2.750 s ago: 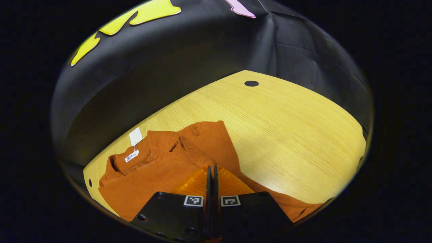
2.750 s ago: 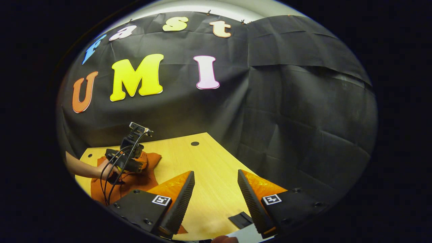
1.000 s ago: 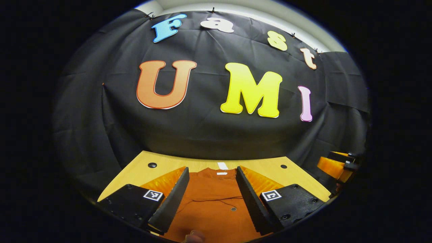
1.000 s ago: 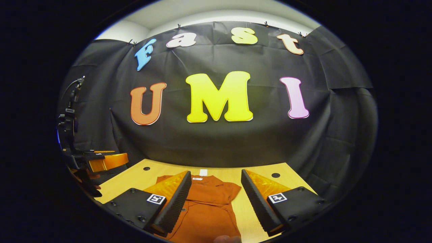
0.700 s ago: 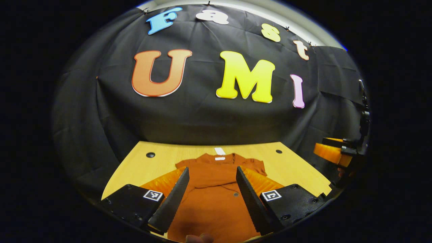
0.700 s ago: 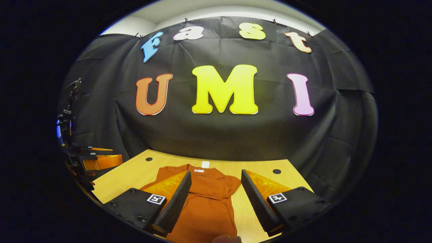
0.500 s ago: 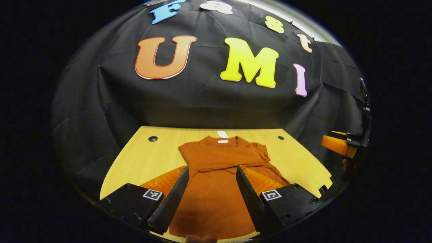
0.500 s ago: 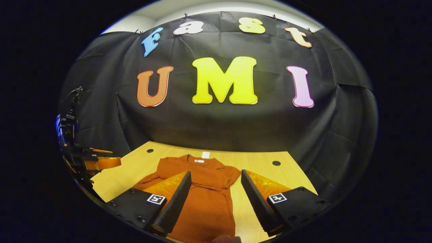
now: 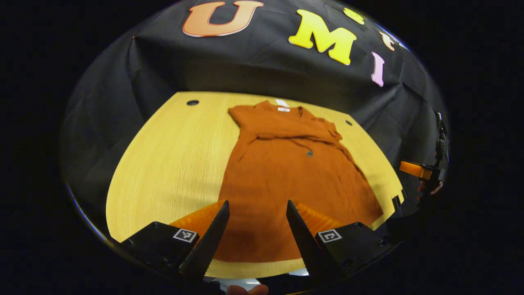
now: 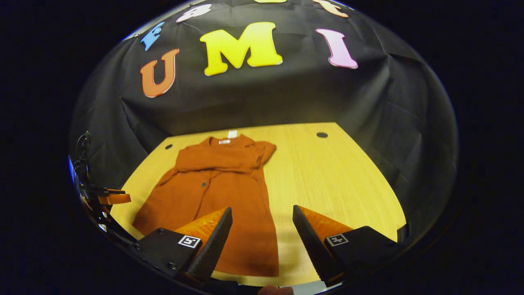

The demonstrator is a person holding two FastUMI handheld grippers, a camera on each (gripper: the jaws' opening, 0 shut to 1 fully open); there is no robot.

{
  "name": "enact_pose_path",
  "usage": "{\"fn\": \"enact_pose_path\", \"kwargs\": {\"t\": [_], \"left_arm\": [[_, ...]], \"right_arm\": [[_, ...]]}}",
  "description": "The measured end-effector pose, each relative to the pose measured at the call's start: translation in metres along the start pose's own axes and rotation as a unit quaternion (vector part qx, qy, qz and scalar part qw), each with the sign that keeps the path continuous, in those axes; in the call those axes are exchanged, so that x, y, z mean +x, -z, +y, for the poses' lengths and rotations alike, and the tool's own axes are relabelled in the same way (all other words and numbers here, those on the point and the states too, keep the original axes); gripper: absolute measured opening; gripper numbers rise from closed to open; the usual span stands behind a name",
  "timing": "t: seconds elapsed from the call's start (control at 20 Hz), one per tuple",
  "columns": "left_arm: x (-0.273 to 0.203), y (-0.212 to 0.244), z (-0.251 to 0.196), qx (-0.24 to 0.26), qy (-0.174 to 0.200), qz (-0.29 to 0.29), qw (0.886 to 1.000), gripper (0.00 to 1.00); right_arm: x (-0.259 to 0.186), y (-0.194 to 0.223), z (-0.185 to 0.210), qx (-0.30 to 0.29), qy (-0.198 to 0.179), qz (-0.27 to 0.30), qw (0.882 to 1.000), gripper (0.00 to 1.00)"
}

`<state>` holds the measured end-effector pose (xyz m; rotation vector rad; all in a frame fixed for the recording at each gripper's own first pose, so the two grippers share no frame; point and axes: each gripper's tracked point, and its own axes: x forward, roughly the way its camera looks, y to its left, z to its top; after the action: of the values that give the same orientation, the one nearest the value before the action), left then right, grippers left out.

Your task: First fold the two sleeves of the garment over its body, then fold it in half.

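The wooden table (image 9: 163, 155) carries the rust-coloured garment (image 9: 286, 172) laid flat, collar at the far edge, hem at the near edge, both sleeves judged folded across the chest. The left gripper (image 9: 256, 229) and right gripper (image 10: 262, 233) hover above the hem, jaws spread wide and empty. For the half fold (judged next), pinch each near hem corner through all layers and carry both evenly to the collar.

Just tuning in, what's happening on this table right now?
A person holds a gripper in each hand above an orange garment lying flat on the wooden table. Both sleeves look folded over its body. The left gripper and right gripper are open near its hem, holding nothing; the half fold is not yet done.
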<state>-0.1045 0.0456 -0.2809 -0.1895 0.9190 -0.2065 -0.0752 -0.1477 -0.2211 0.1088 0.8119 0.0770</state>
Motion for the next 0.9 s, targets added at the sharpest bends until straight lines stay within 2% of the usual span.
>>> {"fn": "enact_pose_path", "kwargs": {"t": [0.05, 0.15, 0.3, 0.45, 0.7, 0.75, 0.8, 0.9], "left_arm": [[0.002, 0.021, 0.012, 0.007, -0.009, 0.023, 1.000, 0.92], [0.002, 0.045, 0.030, -0.006, -0.013, 0.051, 0.999, 0.92], [0.002, 0.062, 0.032, -0.047, -0.005, 0.070, 0.996, 0.95], [0.001, 0.076, 0.034, -0.061, -0.002, 0.078, 0.995, 0.95], [0.002, 0.079, 0.025, -0.061, 0.012, 0.084, 0.995, 0.95], [0.003, 0.078, 0.021, -0.063, 0.017, 0.084, 0.994, 0.95], [0.005, 0.078, 0.016, -0.067, 0.022, 0.084, 0.994, 0.95], [0.006, 0.076, 0.002, -0.070, 0.038, 0.084, 0.993, 0.95]], "right_arm": [[0.003, 0.018, -0.004, -0.006, 0.003, 0.016, 1.000, 0.92], [0.009, 0.052, -0.013, -0.013, 0.009, 0.049, 0.999, 0.95], [0.012, 0.091, -0.018, -0.014, 0.011, 0.087, 0.996, 0.95], [0.015, 0.124, -0.013, -0.016, 0.008, 0.119, 0.993, 0.95], [0.025, 0.154, -0.003, -0.026, 0.007, 0.152, 0.988, 0.95], [0.026, 0.152, -0.003, -0.038, 0.008, 0.149, 0.988, 0.93], [0.023, 0.151, -0.002, -0.049, 0.011, 0.152, 0.987, 0.97], [0.024, 0.152, 0.003, -0.065, 0.010, 0.153, 0.986, 0.97]]}}
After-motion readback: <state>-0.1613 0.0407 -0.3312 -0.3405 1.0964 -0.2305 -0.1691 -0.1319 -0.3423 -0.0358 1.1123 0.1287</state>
